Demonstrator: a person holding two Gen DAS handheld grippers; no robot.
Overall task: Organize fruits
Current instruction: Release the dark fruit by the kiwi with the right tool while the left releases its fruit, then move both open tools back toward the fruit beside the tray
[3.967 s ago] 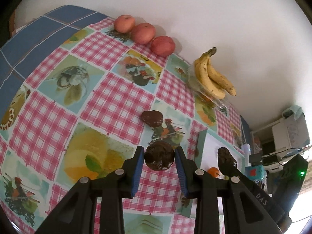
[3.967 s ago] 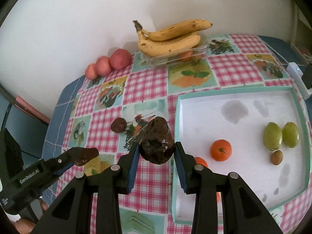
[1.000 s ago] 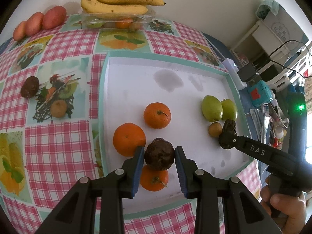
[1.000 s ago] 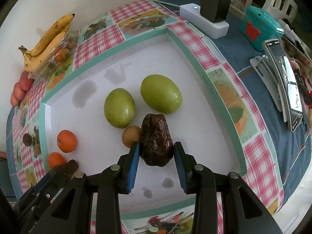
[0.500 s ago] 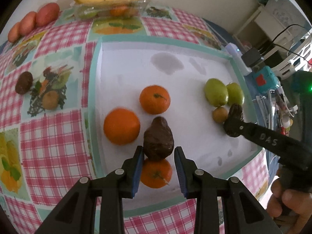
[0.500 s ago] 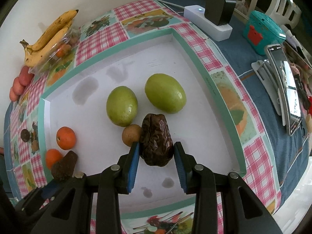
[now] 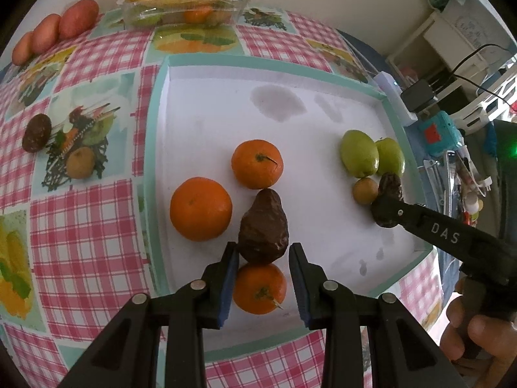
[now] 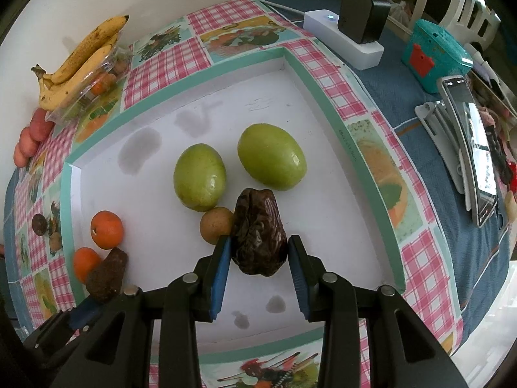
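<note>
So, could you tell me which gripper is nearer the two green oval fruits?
Right gripper, just below the green fruits; left gripper is by the oranges.

White tray (image 7: pixel 206 103) with teal rim, lying on the checked cloth. Contents: three oranges (image 7: pixel 201 208); one dark brown, wrinkled, pear-shaped fruit (image 7: pixel 263 228) among them, touching two; two glossy green fruits (image 8: pixel 199 176) side by side; one small tan round fruit (image 8: pixel 215 224) just beside them; one dark shrivelled fruit (image 8: pixel 260 236) touching the tan one.
</note>
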